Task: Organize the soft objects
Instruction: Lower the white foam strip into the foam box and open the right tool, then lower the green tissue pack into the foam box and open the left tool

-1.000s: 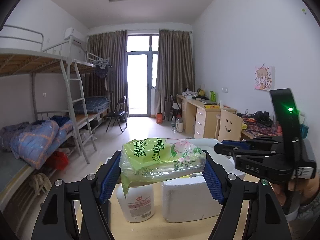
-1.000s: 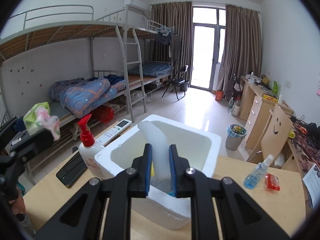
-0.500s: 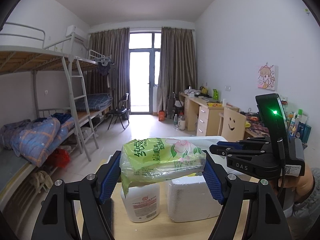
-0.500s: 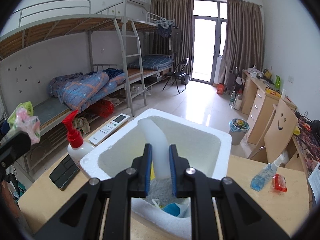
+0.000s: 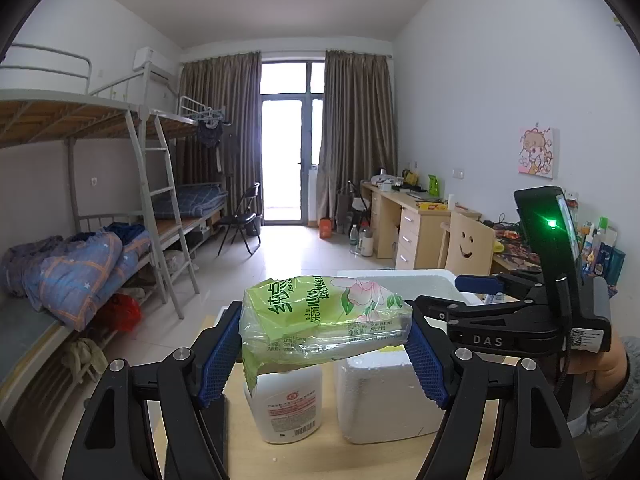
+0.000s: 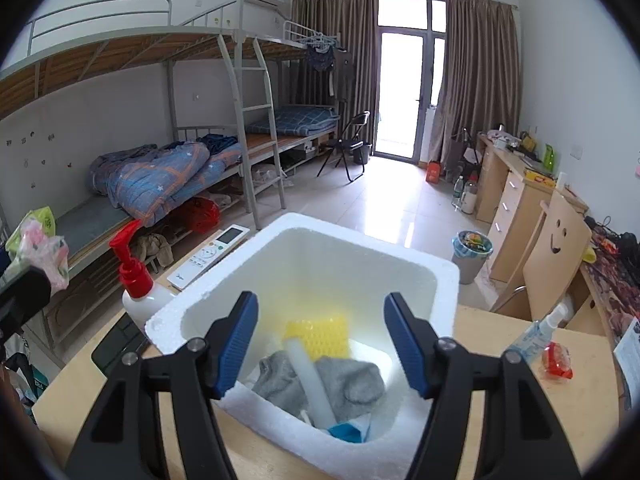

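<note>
White foam tube (image 6: 310,384) in foam box (image 6: 436,268) at 6 o'clock between opening right gripper (image 6: 322,344) fingers, untouched, left gripper (image 5: 326,350) fingers clenched on green tissue pack (image 5: 320,316)

We see the left gripper (image 5: 326,354) clamping a green tissue pack (image 5: 324,320) above a white lotion bottle (image 5: 290,404) and foam box (image 5: 384,396), the right gripper (image 5: 472,300) poised over the box's rim.
</note>
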The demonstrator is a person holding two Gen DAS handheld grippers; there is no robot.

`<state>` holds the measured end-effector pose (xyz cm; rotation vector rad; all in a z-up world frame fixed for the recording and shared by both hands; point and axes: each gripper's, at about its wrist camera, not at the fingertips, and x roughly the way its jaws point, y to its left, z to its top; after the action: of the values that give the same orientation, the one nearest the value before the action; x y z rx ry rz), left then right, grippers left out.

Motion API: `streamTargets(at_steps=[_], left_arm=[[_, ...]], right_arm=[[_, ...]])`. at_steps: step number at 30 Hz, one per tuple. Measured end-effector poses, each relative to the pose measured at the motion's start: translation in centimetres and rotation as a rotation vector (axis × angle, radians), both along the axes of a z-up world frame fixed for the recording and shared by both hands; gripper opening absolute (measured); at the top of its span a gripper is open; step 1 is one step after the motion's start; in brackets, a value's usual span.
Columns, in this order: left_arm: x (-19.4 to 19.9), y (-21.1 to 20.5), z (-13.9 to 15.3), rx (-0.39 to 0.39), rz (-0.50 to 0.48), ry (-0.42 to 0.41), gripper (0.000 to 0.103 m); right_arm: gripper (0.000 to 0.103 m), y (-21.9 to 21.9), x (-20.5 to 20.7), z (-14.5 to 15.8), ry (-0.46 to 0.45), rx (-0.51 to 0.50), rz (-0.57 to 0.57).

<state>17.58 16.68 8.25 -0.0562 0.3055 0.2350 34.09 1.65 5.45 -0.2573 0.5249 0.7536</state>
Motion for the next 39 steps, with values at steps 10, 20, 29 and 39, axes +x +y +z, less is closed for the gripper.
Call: streamTargets(at_steps=[10,20,29,39], left_arm=[[0.6,-0.4,0.5,0.004,-0.026,-0.001,0.077],[2.7,-1.9,0.8,0.024,-0.060,0.014,0.077],[5.5,-2.8,0.4,0.015,-0.105,0.047,0.077],[8.6,-3.8,-0.4,0.008,-0.121,0.081,0.077]], right_arm=[[0.070,-1.8,-1.0,1.1,-0.015,0.036,-0.010],[0.070,-4.6,-2.0,1.9,-0.037,0.066,-0.050],[0.070,-7.4,-2.4,2.0,-0.036,0.092,-0.088],[0.074,-10.0,-2.4,1.6,-0.031,0.103,-0.147]])
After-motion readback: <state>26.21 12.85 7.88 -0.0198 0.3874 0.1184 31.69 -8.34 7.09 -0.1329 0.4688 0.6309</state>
